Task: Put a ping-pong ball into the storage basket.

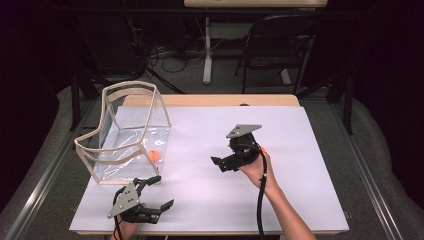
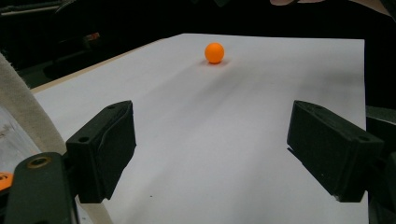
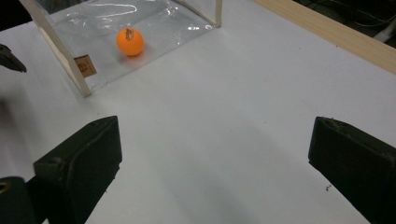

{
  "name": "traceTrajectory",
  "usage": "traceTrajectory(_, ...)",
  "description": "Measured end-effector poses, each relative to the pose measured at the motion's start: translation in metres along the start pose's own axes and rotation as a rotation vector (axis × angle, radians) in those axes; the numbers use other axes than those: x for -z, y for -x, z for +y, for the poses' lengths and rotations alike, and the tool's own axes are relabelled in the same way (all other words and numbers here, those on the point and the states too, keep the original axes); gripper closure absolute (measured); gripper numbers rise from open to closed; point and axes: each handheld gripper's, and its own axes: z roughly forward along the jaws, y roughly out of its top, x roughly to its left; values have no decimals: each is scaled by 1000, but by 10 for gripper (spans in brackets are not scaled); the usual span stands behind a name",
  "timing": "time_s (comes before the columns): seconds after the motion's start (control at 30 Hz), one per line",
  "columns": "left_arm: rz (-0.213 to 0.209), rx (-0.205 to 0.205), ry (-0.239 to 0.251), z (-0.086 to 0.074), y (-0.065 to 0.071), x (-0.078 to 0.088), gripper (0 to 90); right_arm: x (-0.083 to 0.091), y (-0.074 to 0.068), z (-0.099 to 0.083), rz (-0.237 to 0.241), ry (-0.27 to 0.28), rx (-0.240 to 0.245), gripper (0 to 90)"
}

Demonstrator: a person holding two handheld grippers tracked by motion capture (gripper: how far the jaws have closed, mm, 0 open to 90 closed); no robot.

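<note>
At far left the clear bag (image 1: 131, 132) stands propped open, one orange ball (image 1: 154, 155) resting inside; the left gripper (image 1: 156, 192), near it, and the right gripper (image 1: 218, 164), mid-table, hold jaws apart, empty, apparently ready for picking.

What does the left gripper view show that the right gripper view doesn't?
Left gripper view: a loose orange ball lying in the open on the white sheet, ahead of the left gripper.
Right gripper view: a second orange ball inside the clear box, a small brown tag on the box wall, and the wooden table edge, ahead of the right gripper.
Both: the white sheet and a wide-open, empty pair of black jaws.
</note>
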Motion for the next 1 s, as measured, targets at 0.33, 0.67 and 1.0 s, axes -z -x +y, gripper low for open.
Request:
traceTrajectory(0.33, 6, -1, -1, 0, 0, 1, 156, 4, 3, -28, -26, -9, -16, 22)
traceTrajectory(0.67, 7, 4, -6, -2, -1, 2, 156, 10, 7, -50, -51, -5, -37, 23)
traceTrajectory(1.0, 10, 1, -8, -2, 3, 5, 156, 17, 9, -73, -81, -24, -49, 25)
